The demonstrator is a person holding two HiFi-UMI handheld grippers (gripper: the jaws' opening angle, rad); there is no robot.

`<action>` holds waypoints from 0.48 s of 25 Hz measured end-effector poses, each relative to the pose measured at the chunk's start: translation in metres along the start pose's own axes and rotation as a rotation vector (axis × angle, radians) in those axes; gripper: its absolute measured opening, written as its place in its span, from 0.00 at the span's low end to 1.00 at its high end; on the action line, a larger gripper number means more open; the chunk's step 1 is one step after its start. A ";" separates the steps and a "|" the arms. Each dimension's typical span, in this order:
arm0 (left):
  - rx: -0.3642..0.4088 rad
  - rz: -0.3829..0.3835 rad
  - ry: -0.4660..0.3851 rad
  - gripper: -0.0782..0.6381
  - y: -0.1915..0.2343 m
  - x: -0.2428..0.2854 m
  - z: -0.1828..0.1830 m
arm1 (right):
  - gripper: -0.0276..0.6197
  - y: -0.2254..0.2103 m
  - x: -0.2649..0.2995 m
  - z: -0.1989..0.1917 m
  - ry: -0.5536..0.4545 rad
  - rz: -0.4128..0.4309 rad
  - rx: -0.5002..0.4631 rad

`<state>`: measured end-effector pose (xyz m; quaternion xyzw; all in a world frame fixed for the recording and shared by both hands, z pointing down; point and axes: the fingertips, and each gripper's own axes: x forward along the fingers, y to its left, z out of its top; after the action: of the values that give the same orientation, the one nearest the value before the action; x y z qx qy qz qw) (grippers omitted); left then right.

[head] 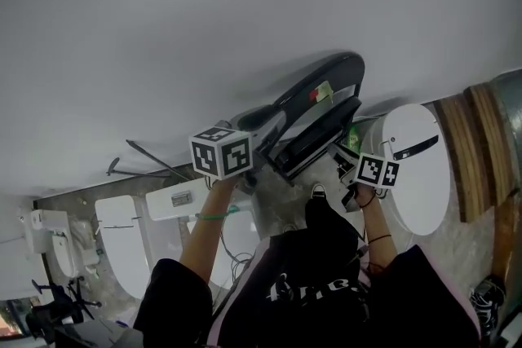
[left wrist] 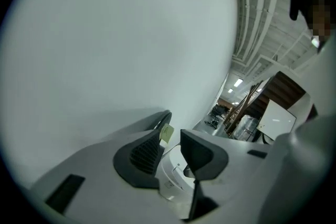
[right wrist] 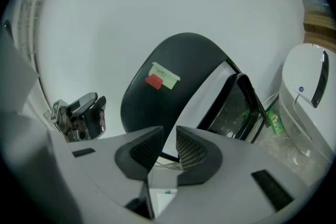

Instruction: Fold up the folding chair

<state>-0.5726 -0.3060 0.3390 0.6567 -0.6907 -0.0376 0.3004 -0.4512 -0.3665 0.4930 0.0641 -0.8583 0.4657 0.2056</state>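
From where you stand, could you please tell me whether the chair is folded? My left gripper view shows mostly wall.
Observer: The right gripper view shows the chair upright and looking nearly flat, its seat swung close in.
Operator: Is the right gripper holding it?
Observer: No, its jaws stand slightly apart, with nothing between them.
Operator: Anything near the chair?
Observer: A green bottle sits low beside its seat.

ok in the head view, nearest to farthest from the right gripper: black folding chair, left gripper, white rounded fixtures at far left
1. Black folding chair, just ahead of the right gripper.
2. Left gripper, further left.
3. White rounded fixtures, far lower left.
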 end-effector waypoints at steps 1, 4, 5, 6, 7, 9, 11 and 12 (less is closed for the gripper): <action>-0.011 0.005 -0.023 0.28 -0.003 -0.008 -0.008 | 0.17 0.010 -0.001 -0.004 -0.009 0.007 -0.012; -0.042 0.024 -0.088 0.19 -0.014 -0.029 -0.034 | 0.15 0.038 -0.011 -0.014 -0.033 0.015 -0.057; -0.051 0.027 -0.093 0.16 -0.019 -0.035 -0.045 | 0.14 0.045 -0.014 -0.019 -0.035 0.010 -0.078; -0.058 0.027 -0.090 0.16 -0.022 -0.040 -0.057 | 0.14 0.051 -0.018 -0.025 -0.036 0.004 -0.100; -0.063 0.028 -0.082 0.15 -0.025 -0.046 -0.070 | 0.13 0.058 -0.021 -0.032 -0.036 0.001 -0.115; -0.064 0.030 -0.063 0.14 -0.031 -0.056 -0.093 | 0.13 0.072 -0.029 -0.045 -0.046 0.011 -0.105; -0.066 0.027 -0.047 0.13 -0.038 -0.065 -0.114 | 0.12 0.086 -0.042 -0.057 -0.071 0.041 -0.067; -0.070 0.022 -0.041 0.12 -0.041 -0.068 -0.123 | 0.12 0.091 -0.048 -0.063 -0.083 0.052 -0.053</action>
<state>-0.4818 -0.2058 0.3958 0.6371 -0.7022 -0.0719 0.3096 -0.4161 -0.2676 0.4332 0.0556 -0.8795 0.4449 0.1595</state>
